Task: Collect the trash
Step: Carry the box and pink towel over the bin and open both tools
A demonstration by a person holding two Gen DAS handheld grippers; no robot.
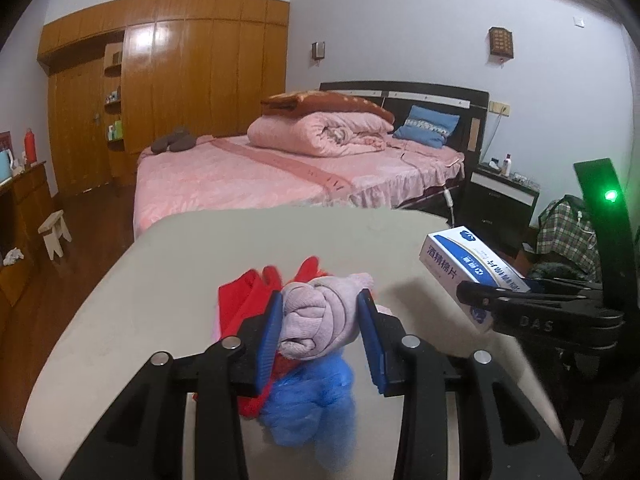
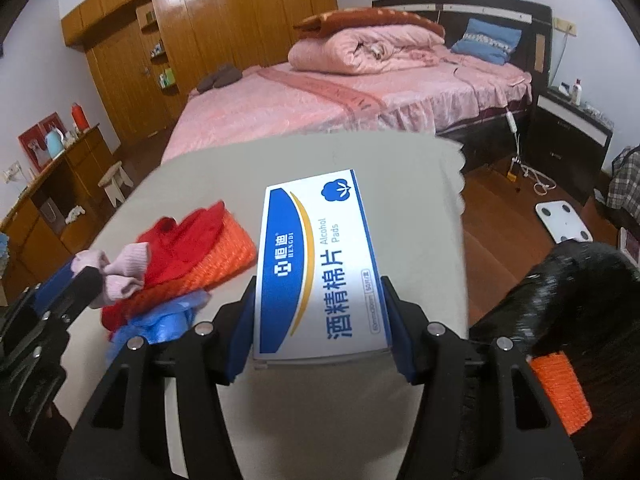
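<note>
Bedroom, pale table [image 1: 160,280] before a pink bed [image 1: 256,176]. Left gripper [image 1: 320,312]: pinching a rolled pink sock [image 1: 316,316] above red cloth [image 1: 244,296] and blue bag [image 1: 308,404]. Right gripper [image 2: 320,320]: clamping a box of alcohol pads [image 2: 316,256] over the table.

Sock bundle [image 1: 316,320] left of box [image 1: 472,264]

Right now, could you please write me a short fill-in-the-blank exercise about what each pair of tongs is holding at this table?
1. The right tongs are shut on a white and blue box labelled Alcohol ____.
2. The left tongs grip a rolled ____ sock.
3. Under that sock lies a crumpled plastic bag coloured ____.
4. The bed behind the table has a ____ cover.

Missing words: Pads; pink; blue; pink
</note>
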